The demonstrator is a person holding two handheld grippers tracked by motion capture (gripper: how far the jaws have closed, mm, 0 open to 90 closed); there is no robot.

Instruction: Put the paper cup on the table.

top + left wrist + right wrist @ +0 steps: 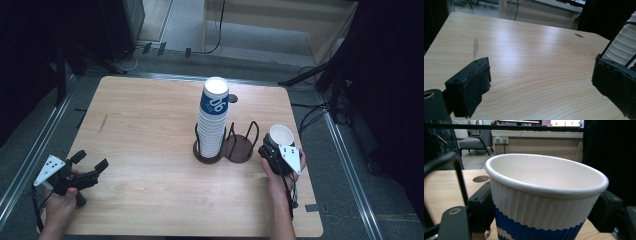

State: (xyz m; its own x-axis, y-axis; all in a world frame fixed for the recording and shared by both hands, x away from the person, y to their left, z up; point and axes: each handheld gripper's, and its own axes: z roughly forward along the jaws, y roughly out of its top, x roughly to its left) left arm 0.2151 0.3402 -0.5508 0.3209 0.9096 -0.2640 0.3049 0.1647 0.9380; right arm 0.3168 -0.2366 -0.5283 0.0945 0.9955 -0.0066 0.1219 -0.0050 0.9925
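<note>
The paper cup [544, 195], white with a blue band, stood upright with its mouth up near the right edge of the bench [150, 150], just right of the dark wire holder [239, 145]. The right hand-held gripper [272, 150] pinched it, one black jaw against each side of the ribbed wall. The holder's left ring carried a tall stack of cups [213, 120]. The left hand-held gripper [90, 165] was at the bench's near-left corner, well apart, jaws spread with nothing between them.
</note>
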